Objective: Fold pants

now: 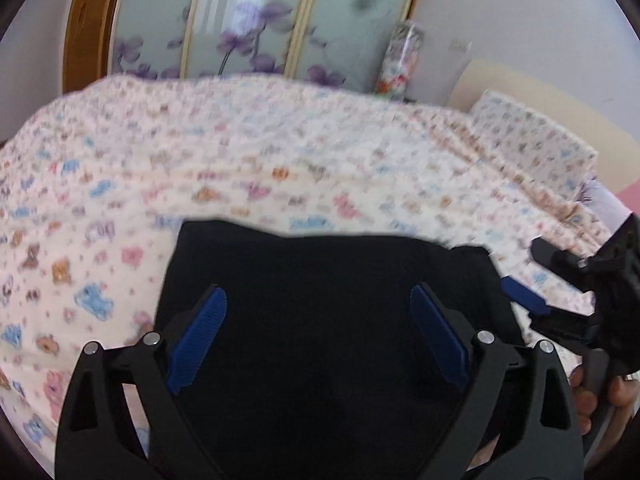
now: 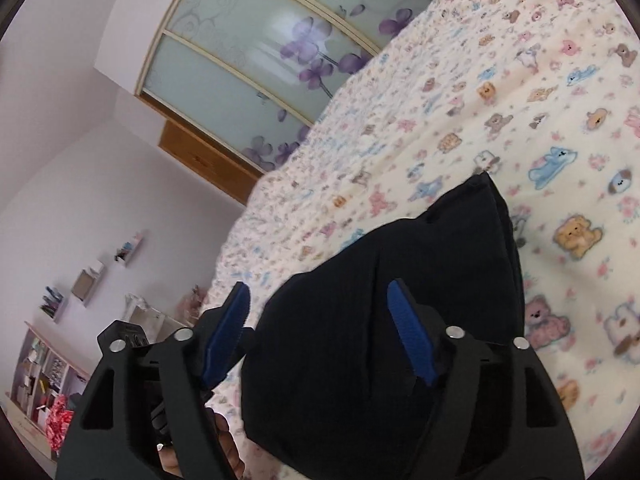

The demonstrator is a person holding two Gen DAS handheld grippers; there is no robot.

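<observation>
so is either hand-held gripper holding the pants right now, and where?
Nothing is held. Left hand-held gripper and right hand-held gripper both stand open above the folded black pants; no blue pad presses on the cloth.

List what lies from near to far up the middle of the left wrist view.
Left hand-held gripper with jaws open → folded black pants → animal-print bed cover → sliding wardrobe doors with purple flowers.

Home bedroom: bed point(image 1: 240, 152), sliding wardrobe point(image 1: 248, 20).
</observation>
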